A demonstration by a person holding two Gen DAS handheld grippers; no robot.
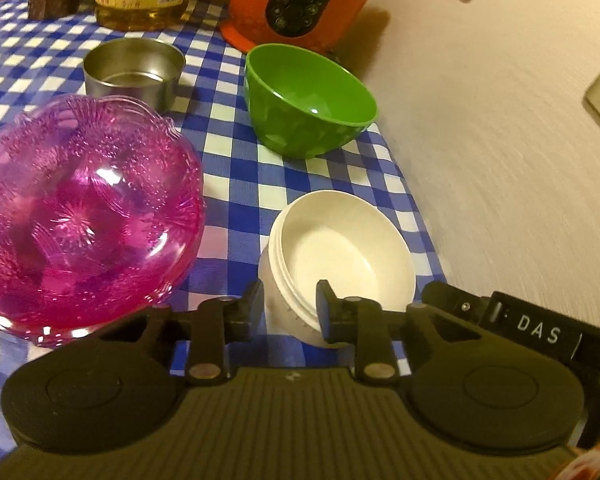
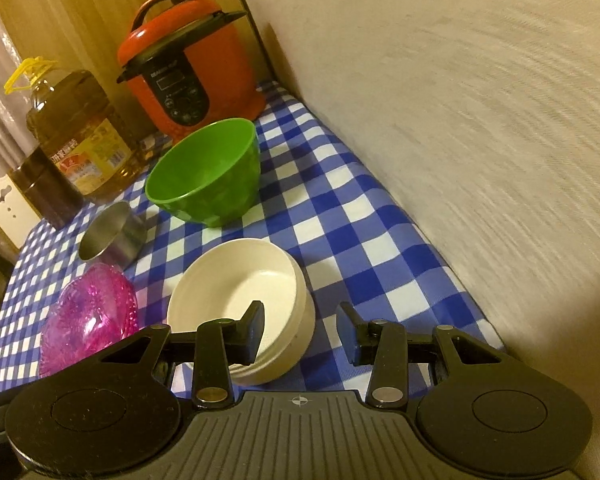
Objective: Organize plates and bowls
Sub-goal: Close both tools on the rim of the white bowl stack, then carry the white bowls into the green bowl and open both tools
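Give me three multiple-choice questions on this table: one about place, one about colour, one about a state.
1. What stands behind the green plastic bowl? A a toaster B an orange pressure cooker C a kettle
2. The checked tablecloth is: A red-white B blue-white C green-white
3. The stacked white bowls are: A upside down B lidded C upright
B: the cooker sits just beyond the bowl. B: its squares are blue and white. C: their open mouths face up, with the near wall pinched in the left claw.
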